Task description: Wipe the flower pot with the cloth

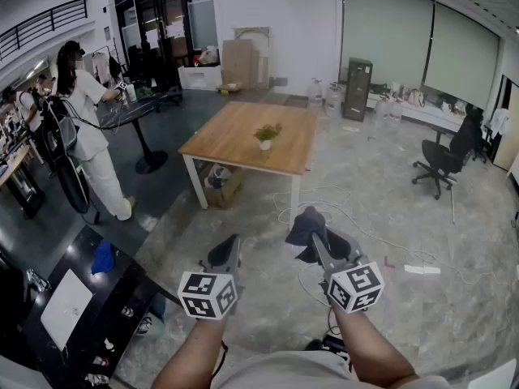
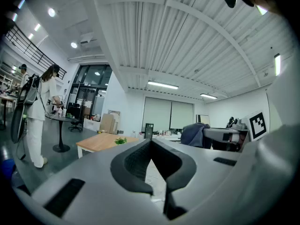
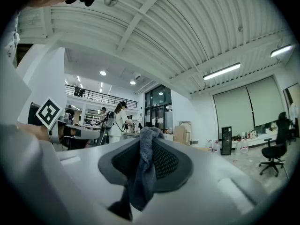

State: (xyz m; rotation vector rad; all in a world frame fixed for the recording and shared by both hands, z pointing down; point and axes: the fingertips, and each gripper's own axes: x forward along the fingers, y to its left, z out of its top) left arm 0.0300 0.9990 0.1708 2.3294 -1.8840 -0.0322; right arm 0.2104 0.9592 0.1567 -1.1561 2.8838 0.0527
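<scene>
The left gripper [image 1: 230, 248] is clenched on nothing, and its dark pads meet at the tip. The right gripper [image 1: 315, 232] is clamped on a blue-grey cloth [image 1: 305, 227], which bunches above the jaws and hangs below them. Both are held level, well apart from the wooden table [image 1: 235, 140]. There the small white flower pot [image 1: 265, 144] stands upright near the middle, holding a green plant. The only print to be seen is on the marker cubes [image 1: 208, 294] — black-and-white square patterns.
</scene>
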